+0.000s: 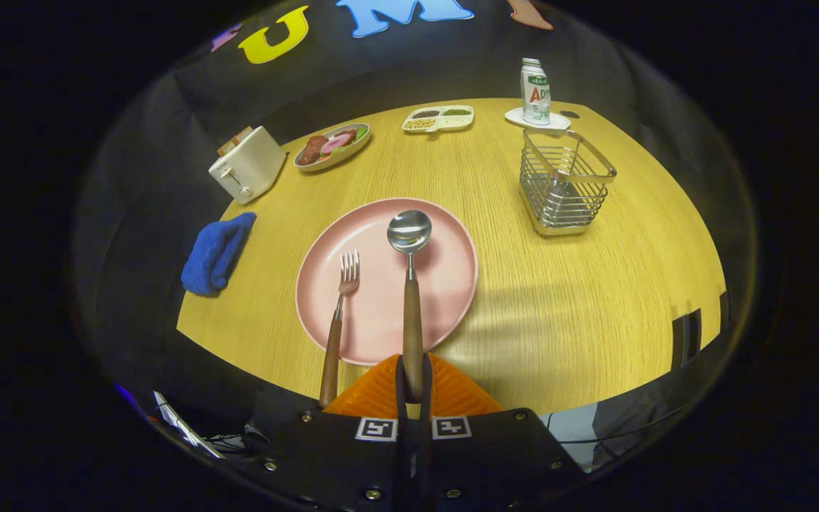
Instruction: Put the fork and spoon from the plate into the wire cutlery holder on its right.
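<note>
Round wooden table; pink round plate, wood-handled steel fork lying on it. Square wire cutlery holder stands right, well apart. Gripper clamped on wood-handled steel spoon. Advice: lift level, drop in handle-first

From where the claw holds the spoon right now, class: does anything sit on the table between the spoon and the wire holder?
Nothing visible does. The claw is shut on the spoon handle over the pink plate. Between plate and wire cutlery holder lies only bare table. The fork lies on the spoon's other side.
</note>
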Demonstrator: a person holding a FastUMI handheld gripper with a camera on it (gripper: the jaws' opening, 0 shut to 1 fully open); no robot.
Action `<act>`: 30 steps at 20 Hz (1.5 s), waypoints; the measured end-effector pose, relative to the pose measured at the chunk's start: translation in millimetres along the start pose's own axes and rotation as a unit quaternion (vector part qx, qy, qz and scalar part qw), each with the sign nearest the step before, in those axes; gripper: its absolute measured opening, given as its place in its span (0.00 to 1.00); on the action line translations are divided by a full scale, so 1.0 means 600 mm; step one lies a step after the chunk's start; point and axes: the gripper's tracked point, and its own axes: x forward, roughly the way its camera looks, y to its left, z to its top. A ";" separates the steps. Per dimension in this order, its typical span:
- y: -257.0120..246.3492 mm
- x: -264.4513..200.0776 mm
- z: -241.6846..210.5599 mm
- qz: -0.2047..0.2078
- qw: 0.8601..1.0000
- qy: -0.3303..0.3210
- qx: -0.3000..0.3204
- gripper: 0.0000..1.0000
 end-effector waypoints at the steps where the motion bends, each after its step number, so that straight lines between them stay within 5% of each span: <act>1: -0.003 -0.004 0.006 0.000 1.000 -0.005 0.006 0.04; 15: -0.126 -0.072 0.152 -0.050 0.992 -0.081 0.082 0.03; 30: -0.200 -0.074 0.168 -0.094 0.992 -0.010 0.085 0.03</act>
